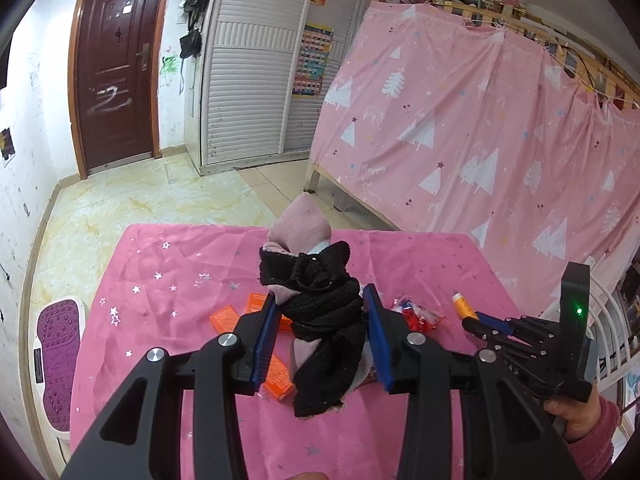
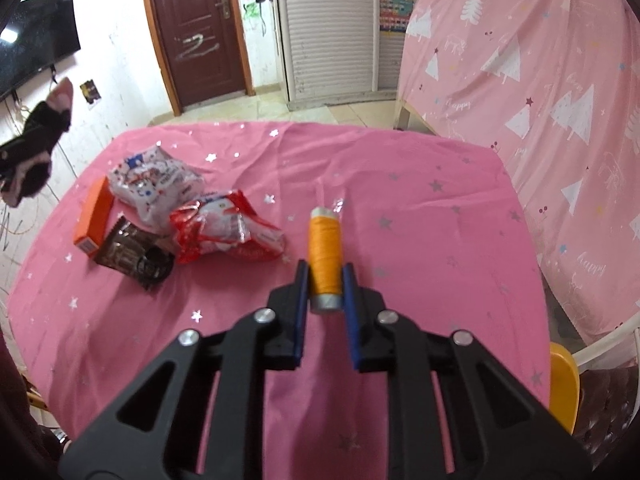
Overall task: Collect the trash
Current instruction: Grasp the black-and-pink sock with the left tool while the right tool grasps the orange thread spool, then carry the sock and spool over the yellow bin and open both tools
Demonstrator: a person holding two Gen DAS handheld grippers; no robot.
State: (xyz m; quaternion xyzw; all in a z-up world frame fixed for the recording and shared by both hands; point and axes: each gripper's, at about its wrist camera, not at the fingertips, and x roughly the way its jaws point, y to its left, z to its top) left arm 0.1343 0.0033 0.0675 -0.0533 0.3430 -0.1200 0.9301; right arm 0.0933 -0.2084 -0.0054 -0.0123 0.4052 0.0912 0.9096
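The left gripper (image 1: 320,312) is clamping a black-and-pink cloth (image 1: 320,320) above the surface (image 2: 400,200); the right gripper (image 2: 325,280) is pinching an orange spool (image 2: 325,252) beside the wrappers (image 2: 224,228).

The left gripper (image 1: 323,312) is clamped around a bundled cloth (image 1: 320,308); the right gripper (image 2: 325,280) pinches an orange spool (image 2: 325,256) between its blue pads (image 2: 301,304).

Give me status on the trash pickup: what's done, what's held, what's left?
Done: nothing visibly binned; no trash container in either view.
In hand: the left claw grips a black-and-pink cloth bundle lifted off the table; the right claw is closed on an orange thread spool.
Left on the pink tablecloth: orange box, white wrapper, red wrapper, dark packet.
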